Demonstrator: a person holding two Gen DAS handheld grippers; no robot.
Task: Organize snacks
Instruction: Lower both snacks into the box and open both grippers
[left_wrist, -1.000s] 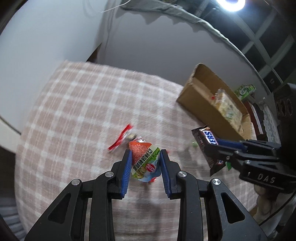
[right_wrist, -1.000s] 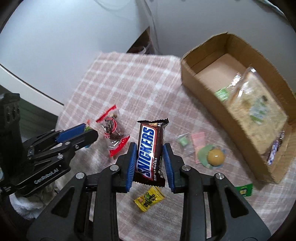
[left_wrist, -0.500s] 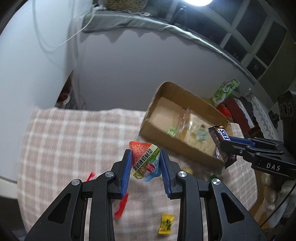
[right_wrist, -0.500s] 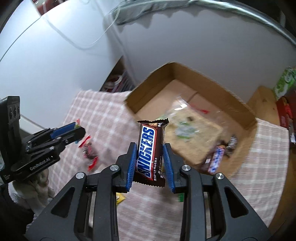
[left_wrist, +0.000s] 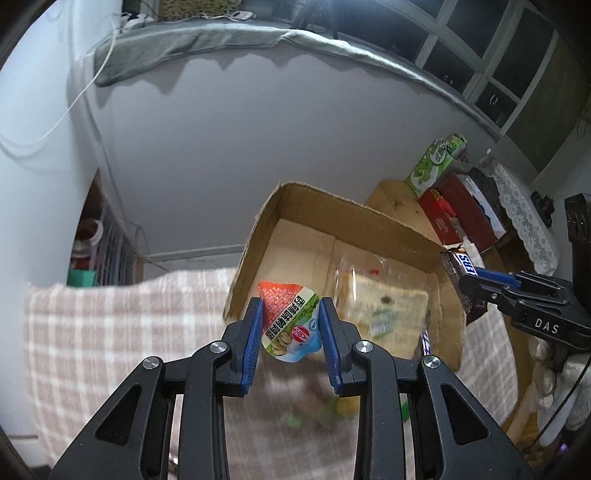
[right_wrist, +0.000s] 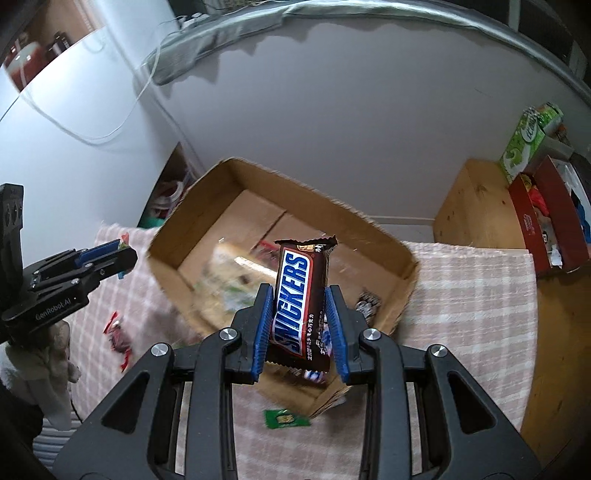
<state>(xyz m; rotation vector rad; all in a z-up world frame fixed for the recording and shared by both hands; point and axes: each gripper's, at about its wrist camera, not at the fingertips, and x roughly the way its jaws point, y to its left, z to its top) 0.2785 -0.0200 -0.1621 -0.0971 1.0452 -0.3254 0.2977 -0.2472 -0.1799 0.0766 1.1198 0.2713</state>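
Observation:
My left gripper (left_wrist: 290, 314) is shut on a small red, green and blue snack pouch (left_wrist: 290, 321), held over the near edge of an open cardboard box (left_wrist: 343, 218). My right gripper (right_wrist: 300, 301) is shut on a brown Snickers bar (right_wrist: 300, 299), also above the cardboard box (right_wrist: 373, 236). In the left wrist view the right gripper (left_wrist: 461, 275) with its bar enters from the right, at the box's right wall. A clear bag of crackers (left_wrist: 384, 306) and wrapped candies (right_wrist: 365, 304) lie inside the box.
The box sits on a pink checked tablecloth (left_wrist: 110, 332). Loose snacks lie on the cloth: a red-edged packet (right_wrist: 118, 334) and a green packet (right_wrist: 284, 419). A wooden stand (right_wrist: 476, 206) with a red box (right_wrist: 543, 221) and green carton (right_wrist: 528, 140) stands right. A grey wall is behind.
Both grippers have swung from over the tablecloth toward the cardboard box, each keeping its snack. The box has moved from the right side to the centre of both views.

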